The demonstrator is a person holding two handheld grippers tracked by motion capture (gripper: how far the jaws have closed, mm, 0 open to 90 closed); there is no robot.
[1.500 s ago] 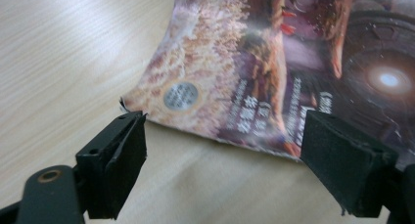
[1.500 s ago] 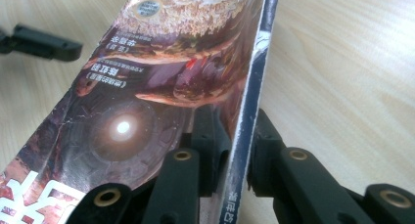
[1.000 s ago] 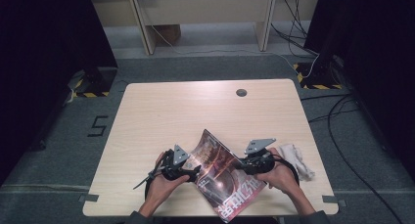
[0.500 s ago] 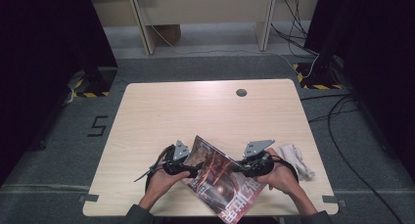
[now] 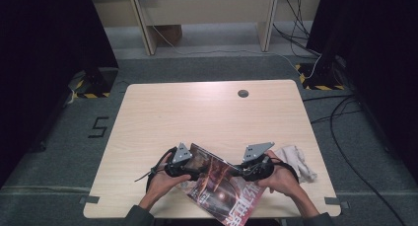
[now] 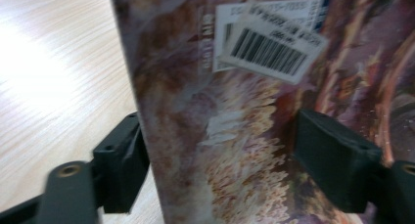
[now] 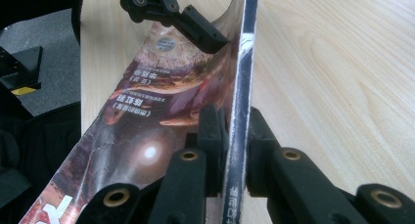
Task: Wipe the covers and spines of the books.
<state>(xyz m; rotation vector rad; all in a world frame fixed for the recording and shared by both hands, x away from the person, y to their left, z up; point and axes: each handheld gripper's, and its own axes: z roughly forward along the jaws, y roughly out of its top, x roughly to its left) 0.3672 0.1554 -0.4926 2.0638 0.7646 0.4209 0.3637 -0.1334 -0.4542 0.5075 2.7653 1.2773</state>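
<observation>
A: Where is the magazine [image 5: 224, 184] now?

B: At the worktop's [image 5: 207, 112] near edge, lifted. The right gripper [image 7: 234, 131] has its fingers clenched on the spine.

A: And the left gripper [image 6: 218, 168]?

B: Its fingers have just been closing around the cover, not pressing yet. I think opening remains.

dim surroundings, bright glare on table [image 6: 29, 62], blurred close magazine cover [image 6: 235, 150]
</observation>
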